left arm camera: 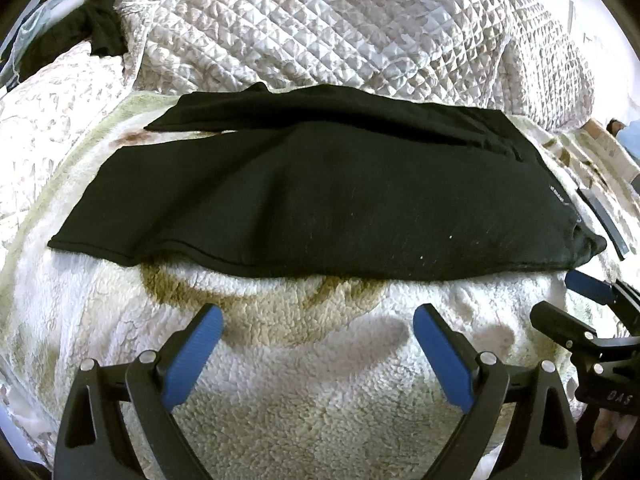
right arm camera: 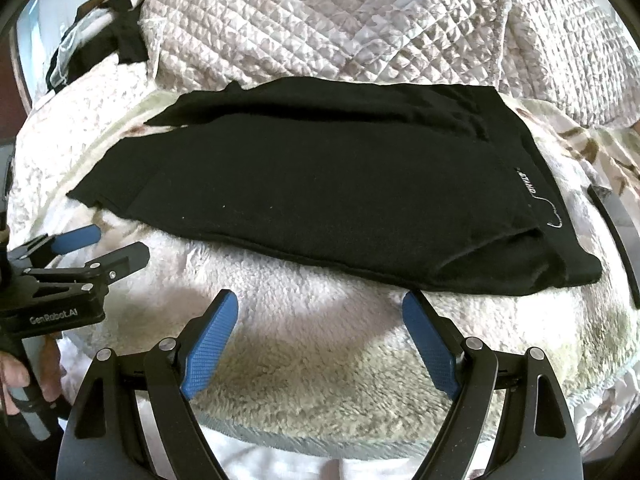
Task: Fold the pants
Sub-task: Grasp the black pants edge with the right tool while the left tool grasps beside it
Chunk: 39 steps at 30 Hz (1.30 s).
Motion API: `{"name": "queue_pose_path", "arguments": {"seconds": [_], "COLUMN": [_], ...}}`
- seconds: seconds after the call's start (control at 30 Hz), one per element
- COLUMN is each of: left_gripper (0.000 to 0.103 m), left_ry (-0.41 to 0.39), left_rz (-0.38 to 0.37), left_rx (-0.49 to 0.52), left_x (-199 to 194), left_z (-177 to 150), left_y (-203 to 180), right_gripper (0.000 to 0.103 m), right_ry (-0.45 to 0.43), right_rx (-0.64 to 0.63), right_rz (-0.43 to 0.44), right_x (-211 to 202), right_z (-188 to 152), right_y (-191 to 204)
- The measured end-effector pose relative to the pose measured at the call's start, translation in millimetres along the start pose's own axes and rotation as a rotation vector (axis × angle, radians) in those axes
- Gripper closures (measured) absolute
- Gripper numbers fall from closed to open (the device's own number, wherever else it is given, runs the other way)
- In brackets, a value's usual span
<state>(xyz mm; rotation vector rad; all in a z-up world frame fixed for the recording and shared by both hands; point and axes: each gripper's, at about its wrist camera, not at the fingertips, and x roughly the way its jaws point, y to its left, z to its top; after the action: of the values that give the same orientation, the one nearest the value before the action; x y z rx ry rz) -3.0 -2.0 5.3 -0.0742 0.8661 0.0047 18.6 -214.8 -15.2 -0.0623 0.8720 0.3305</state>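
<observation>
The black pants lay flat across a cream fleece blanket on the bed, folded lengthwise with 1 leg stacked on the other, hems toward the left and waistband toward the right. A small white logo label showed near the waistband end. Behind the pants rose a white quilted bedspread, and a dark garment lay bunched at the far left corner.

The left tongs hovered above the blanket just short of the pants' near edge, blue pads spread wide with nothing between them. The right tongs hung likewise near the same edge, toward the waistband, wide apart and empty. Each tool appeared at the edge of the other's view, and part of a hand gripped the left handle. A dark flat strip lay on the bedding just beyond the waistband.
</observation>
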Motion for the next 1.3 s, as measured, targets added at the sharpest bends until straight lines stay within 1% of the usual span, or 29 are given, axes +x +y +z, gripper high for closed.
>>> {"name": "queue_pose_path", "arguments": {"seconds": [0.17,0.3,0.47,0.6,0.63,0.7,0.73,0.83,0.87,0.9,0.97,1.0,1.03,1.1,1.13,1.2,1.23,1.3], "left_gripper": [0.005,0.006,0.006,0.006,0.006,0.008,0.008,0.008,0.01,0.015,0.021,0.025,0.026,0.033,0.035,0.05,0.055,0.086], "left_ry": [-0.03,-0.072,-0.109,-0.096,-0.086,-0.066,-0.071,-0.099,-0.107,-0.114,-0.127,-0.133,-0.14,-0.145,-0.145,-0.142,-0.141,-0.128], "left_rz": [0.0,0.01,0.036,0.051,0.048,0.013,0.004,0.003,0.005,0.005,-0.001,-0.004,-0.002,0.015,0.024,0.05,0.053,0.053], "left_rx": [-0.023,-0.064,-0.175,-0.288,-0.311,-0.384,-0.407,-0.415,-0.427,-0.446,-0.488,-0.504,-0.513,-0.512,-0.51,-0.508,-0.514,-0.529], "left_x": [-5,-12,-17,-11,-8,0,3,7,10,13,17,20,21,25,27,31,32,36], "left_z": [4,9,11,11,10,9,10,18,20,22,25,26,28,31,32,34,36,37], "left_y": [6,20,55,86,90,103,107,111,114,119,130,134,136,138,138,139,141,145], "right_gripper": [0.019,0.019,0.019,0.019,0.019,0.019,0.019,0.021,0.026,0.035,0.045,0.049,0.051,0.061,0.064,0.081,0.082,0.084], "right_ry": [-0.017,-0.033,-0.047,-0.054,-0.052,-0.059,-0.065,-0.088,-0.094,-0.107,-0.137,-0.146,-0.147,-0.147,-0.149,-0.149,-0.148,-0.142], "right_rx": [0.048,0.124,0.28,0.404,0.43,0.48,0.493,0.537,0.555,0.572,0.614,0.638,0.661,0.705,0.72,0.742,0.753,0.77], "right_rz": [0.0,0.0,-0.009,-0.002,0.005,0.025,0.026,0.039,0.047,0.051,0.047,0.047,0.046,0.043,0.039,0.02,0.018,0.025], "right_x": [-9,-16,-20,-17,-14,-9,-8,-3,-2,-1,-1,-1,1,5,6,8,9,13], "right_z": [2,3,-1,-5,-5,-4,-1,9,12,15,18,18,18,17,17,17,17,16], "right_y": [-14,-33,-67,-93,-99,-110,-113,-124,-128,-131,-140,-145,-151,-161,-164,-171,-174,-178]}}
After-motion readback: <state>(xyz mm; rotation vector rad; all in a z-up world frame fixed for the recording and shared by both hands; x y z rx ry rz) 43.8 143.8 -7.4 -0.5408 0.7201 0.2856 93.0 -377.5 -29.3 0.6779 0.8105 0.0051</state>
